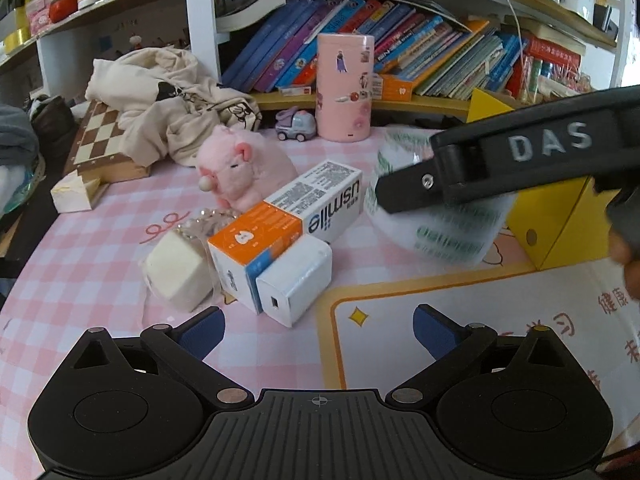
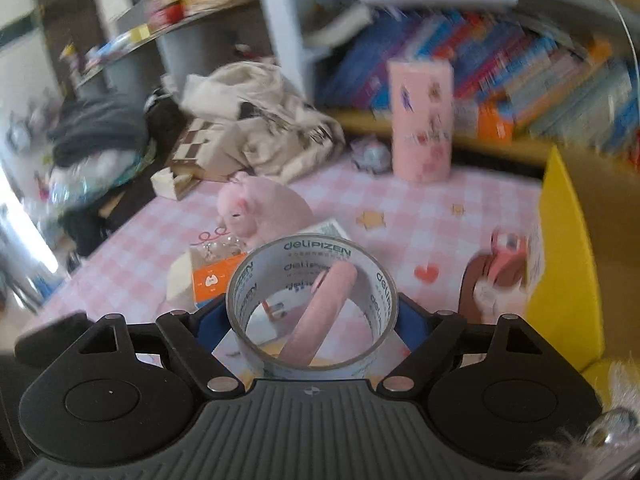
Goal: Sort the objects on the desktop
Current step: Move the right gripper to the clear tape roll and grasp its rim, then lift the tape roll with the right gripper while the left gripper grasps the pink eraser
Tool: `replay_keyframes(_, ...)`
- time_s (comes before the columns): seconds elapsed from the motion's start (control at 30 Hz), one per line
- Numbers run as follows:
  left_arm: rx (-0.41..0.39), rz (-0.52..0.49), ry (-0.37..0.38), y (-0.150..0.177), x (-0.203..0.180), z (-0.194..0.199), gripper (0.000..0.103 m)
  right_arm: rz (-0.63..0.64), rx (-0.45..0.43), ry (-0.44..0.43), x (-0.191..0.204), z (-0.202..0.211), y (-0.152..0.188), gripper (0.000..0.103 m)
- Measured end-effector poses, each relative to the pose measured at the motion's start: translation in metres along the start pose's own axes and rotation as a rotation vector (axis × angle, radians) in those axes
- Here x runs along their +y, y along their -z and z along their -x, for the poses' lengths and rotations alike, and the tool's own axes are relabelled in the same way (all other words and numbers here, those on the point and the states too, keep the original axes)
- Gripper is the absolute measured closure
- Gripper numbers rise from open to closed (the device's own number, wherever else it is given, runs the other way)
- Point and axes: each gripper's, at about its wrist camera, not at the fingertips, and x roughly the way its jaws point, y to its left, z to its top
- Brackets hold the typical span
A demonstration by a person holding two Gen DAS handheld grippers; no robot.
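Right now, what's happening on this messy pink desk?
A person is tidying the desk with a two-finger gripper in each hand. The right gripper holds a roll of clear tape between its fingers, lifted off the desk beside a yellow box. The left gripper is open and empty, pointed at a pile still to be sorted: a white charger, a toothpaste box, a cream cube and a pink plush.

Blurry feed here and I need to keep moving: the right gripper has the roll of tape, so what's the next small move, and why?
Probably carry the tape roll right, over the yellow box, before releasing. The right gripper grips the roll on both sides, lifted clear of the checked tablecloth; the box stands open beside it. The left gripper is open and empty.
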Motion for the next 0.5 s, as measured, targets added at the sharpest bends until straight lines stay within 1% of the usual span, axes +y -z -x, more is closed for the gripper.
replay_keyframes(0.13,0.008,0.012,0.004,0.002,0.003,0.002,0.001,-0.018,0.033,-0.013,0.001,-0.001,0.000,0.019)
replay_keyframes(0.2,0.005,0.015,0.001,0.002,0.004,0.004,0.001,-0.118,0.042,-0.067,-0.009,0.000,0.001,0.017)
replay_keyframes(0.23,0.007,0.017,-0.001,0.003,0.005,0.004,0.001,-0.148,0.045,-0.097,-0.013,0.000,0.002,0.014)
replay_keyframes(0.27,0.010,0.019,-0.002,0.004,0.006,0.005,0.001,-0.177,0.046,-0.128,-0.017,0.001,0.003,0.014)
replay_keyframes(0.3,0.014,0.021,-0.004,0.004,0.007,0.005,0.001,-0.184,0.047,-0.131,-0.018,0.002,0.004,0.014)
replay_keyframes(0.33,0.014,0.025,-0.005,0.005,0.009,0.005,0.001,-0.161,0.043,-0.100,-0.017,0.003,0.006,0.014)
replay_keyframes(0.37,0.014,0.030,-0.006,0.005,0.010,0.006,0.001,-0.129,0.046,-0.048,-0.015,0.003,0.008,0.016)
replay_keyframes(0.4,0.014,0.032,-0.005,0.005,0.010,0.006,0.001,-0.096,0.049,0.005,-0.013,0.003,0.009,0.021)
replay_keyframes(0.43,0.016,0.033,-0.003,0.006,0.011,0.006,0.001,-0.074,0.065,0.063,-0.013,0.001,0.011,0.036)
replay_keyframes(0.47,0.017,0.034,-0.002,0.006,0.011,0.006,0.001,-0.067,0.089,0.098,-0.015,-0.002,0.013,0.045)
replay_keyframes(0.5,0.019,0.034,0.000,0.006,0.011,0.007,0.001,-0.079,0.126,0.121,-0.018,-0.008,0.015,0.059)
